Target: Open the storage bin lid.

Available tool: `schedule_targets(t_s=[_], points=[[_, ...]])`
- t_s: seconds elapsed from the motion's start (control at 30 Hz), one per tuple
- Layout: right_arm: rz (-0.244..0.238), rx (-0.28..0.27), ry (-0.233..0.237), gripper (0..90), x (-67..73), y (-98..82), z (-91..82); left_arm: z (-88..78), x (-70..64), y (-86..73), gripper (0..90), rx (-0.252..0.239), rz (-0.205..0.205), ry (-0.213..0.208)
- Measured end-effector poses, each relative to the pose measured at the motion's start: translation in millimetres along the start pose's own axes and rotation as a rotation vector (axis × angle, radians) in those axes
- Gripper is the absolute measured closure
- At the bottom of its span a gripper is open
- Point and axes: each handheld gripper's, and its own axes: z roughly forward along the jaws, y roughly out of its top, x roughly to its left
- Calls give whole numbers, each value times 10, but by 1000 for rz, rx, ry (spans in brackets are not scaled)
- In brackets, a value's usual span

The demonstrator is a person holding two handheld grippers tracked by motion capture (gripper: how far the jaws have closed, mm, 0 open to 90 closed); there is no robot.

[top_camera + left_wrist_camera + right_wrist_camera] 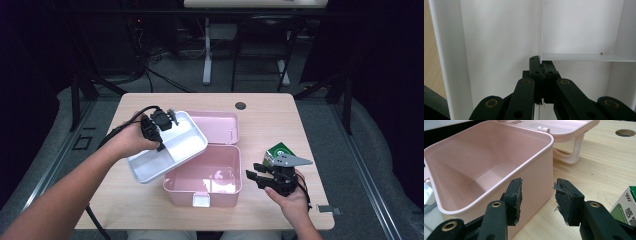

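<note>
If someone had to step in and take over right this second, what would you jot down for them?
Left gripper: jaws shut on the inner divider of the white tray, held tilted over the left rim of the pink box.
Right gripper: jaws open, nothing between them, just right of the box.
Box lid lies open behind it; the box looks empty. A green carton sits on the table by the right hand.
Done: tray out of the box.
Left: probably set the tray down and deal with the carton.
</note>
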Motion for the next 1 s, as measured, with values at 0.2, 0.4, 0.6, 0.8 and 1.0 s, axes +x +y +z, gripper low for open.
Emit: schedule_targets(t_s=[0.2,0.4,0.6,0.8,1.0], points=[[5,-2,3,548,3,4,-3,-40,194,-242,887,-9,-71,13],[7,-6,6,522,1,6,5,15,331,-474,887,-5,-132,18],[-39,-20,7,452,25,10,33,96,439,-710,887,12,-169,16],[-56,-34,-21,403,32,16,50,161,507,-899,886,2,-207,12],[-35,-13,5,401,26,18,67,336,526,-1028,886,21,-230,18]])
